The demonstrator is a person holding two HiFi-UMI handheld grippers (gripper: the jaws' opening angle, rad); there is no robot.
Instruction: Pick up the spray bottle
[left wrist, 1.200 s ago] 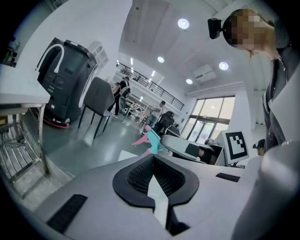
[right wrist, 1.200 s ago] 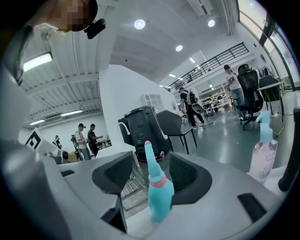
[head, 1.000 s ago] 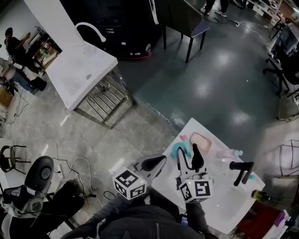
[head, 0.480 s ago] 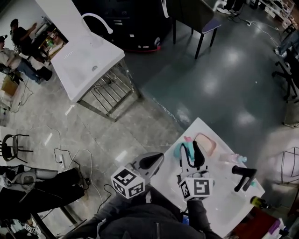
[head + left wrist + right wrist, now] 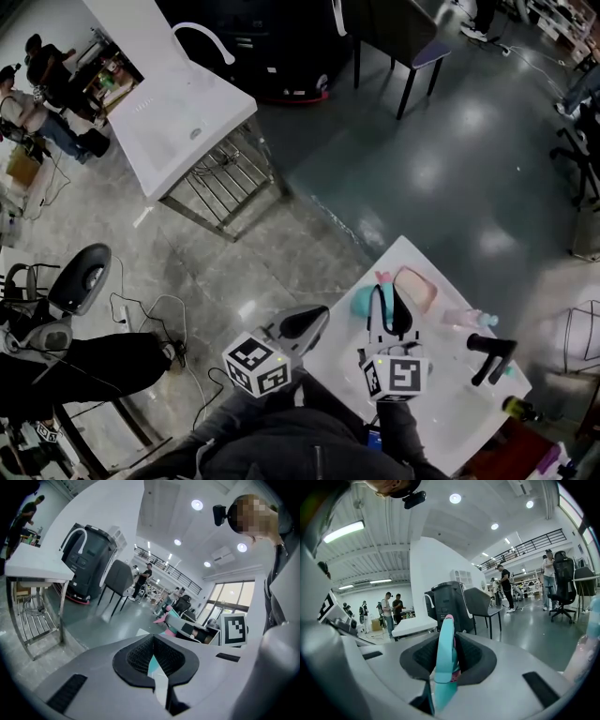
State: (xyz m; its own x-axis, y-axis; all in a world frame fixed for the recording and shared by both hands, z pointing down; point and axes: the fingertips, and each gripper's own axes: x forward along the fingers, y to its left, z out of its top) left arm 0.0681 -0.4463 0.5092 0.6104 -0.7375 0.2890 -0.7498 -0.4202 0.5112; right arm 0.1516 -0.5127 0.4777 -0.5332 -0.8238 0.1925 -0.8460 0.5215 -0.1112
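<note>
A teal spray bottle with a pink tip (image 5: 362, 299) stands at the near left corner of the white table (image 5: 441, 412). My right gripper (image 5: 387, 296) reaches over that corner. Its jaws are closing, and the pads hold the bottle's head from both sides. In the right gripper view the teal head (image 5: 446, 639) stands upright between the black pads of the right gripper (image 5: 446, 662). Left of the table, my left gripper (image 5: 317, 320) hangs over the floor with its jaws together and nothing in them. In the left gripper view the left gripper (image 5: 154, 660) shows only a thin slit.
On the table lie a pink dish (image 5: 416, 286), a clear bottle on its side (image 5: 464, 319), a black handled tool (image 5: 489, 354) and a dark bottle (image 5: 516, 405). A second white table on a metal frame (image 5: 169, 112) and a chair (image 5: 403, 37) stand further off.
The right gripper's jaws went from spread wide around the teal bottle to closed against it. Both hands stayed in place.
</note>
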